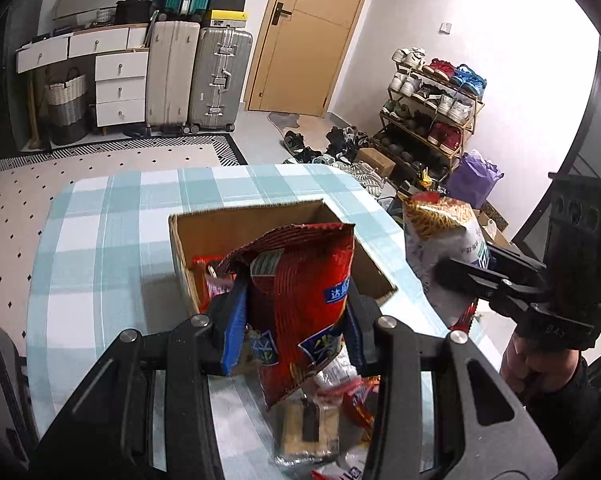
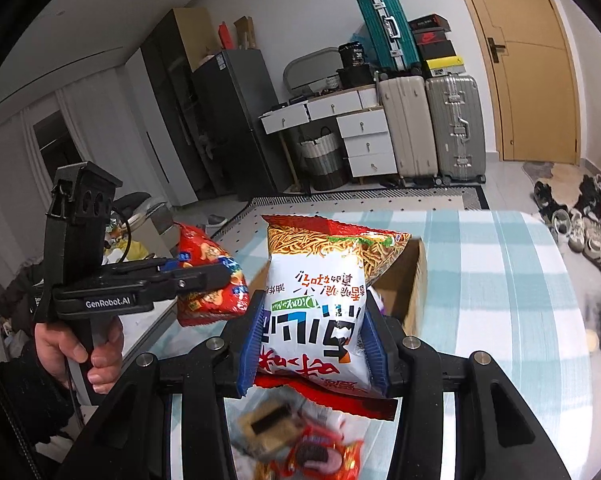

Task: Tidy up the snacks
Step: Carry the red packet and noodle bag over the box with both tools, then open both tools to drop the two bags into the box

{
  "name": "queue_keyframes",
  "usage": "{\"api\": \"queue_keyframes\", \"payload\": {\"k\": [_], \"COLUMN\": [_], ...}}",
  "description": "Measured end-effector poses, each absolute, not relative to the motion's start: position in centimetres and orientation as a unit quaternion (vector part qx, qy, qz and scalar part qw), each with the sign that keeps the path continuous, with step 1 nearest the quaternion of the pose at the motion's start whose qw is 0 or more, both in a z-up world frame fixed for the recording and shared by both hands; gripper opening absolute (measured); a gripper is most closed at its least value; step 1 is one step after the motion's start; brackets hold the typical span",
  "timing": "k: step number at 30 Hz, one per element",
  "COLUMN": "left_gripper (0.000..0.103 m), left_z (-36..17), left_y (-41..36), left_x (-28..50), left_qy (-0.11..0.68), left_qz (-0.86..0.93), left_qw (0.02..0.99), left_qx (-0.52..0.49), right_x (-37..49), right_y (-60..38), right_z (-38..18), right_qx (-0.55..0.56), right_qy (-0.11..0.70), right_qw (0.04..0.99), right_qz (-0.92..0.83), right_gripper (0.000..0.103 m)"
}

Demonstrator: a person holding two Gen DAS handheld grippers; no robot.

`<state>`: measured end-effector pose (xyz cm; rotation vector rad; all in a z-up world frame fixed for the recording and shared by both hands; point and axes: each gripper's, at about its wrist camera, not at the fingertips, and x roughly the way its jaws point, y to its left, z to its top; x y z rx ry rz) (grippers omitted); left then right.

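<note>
My left gripper (image 1: 292,324) is shut on a red snack bag (image 1: 296,292) and holds it up in front of an open cardboard box (image 1: 220,224) on the checked table; the bag also shows in the right wrist view (image 2: 208,276). The box holds some red packets (image 1: 206,276). My right gripper (image 2: 312,344) is shut on a white and red noodle snack bag (image 2: 320,300), raised near the box (image 2: 414,276); that bag shows in the left wrist view (image 1: 444,240). More loose snack packets (image 2: 312,452) lie on the table below both grippers.
The table has a blue and white checked cloth (image 1: 112,240). Beyond it stand suitcases (image 1: 216,80), white drawers (image 1: 120,88), a wooden door (image 1: 304,36) and a shoe rack (image 1: 432,108) with shoes on the floor.
</note>
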<state>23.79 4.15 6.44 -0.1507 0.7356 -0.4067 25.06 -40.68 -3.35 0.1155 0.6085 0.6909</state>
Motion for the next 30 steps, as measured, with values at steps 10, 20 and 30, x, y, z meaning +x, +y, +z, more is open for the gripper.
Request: {"api": "queue_keyframes", "payload": {"k": [10,20,30], "left_gripper": [0.038,0.038,0.06], "left_z": [7.0,4.0,0.3], "left_y": [3.5,3.1,2.9], "left_x": [30.3,35.5,38.8], "left_qy": [0.37,0.39,0.421], "left_qz": [-0.194,-0.191,-0.169], "left_qw": [0.906,0.899,0.889], "left_qx": [-0.065,-0.057,-0.063], "right_x": [29.9,33.6,35.3], "right_y": [-37.8,-36.0,-36.6], "right_z": [-1.5,-4.2,-6.9], "right_qx": [0.041,0.025,0.023], "right_qy": [0.298,0.326,0.329], "right_qw": [0.891,0.888,0.895], "right_qz": [0.341,0.323,0.302], "right_gripper": [0.045,0.045,0.062]}}
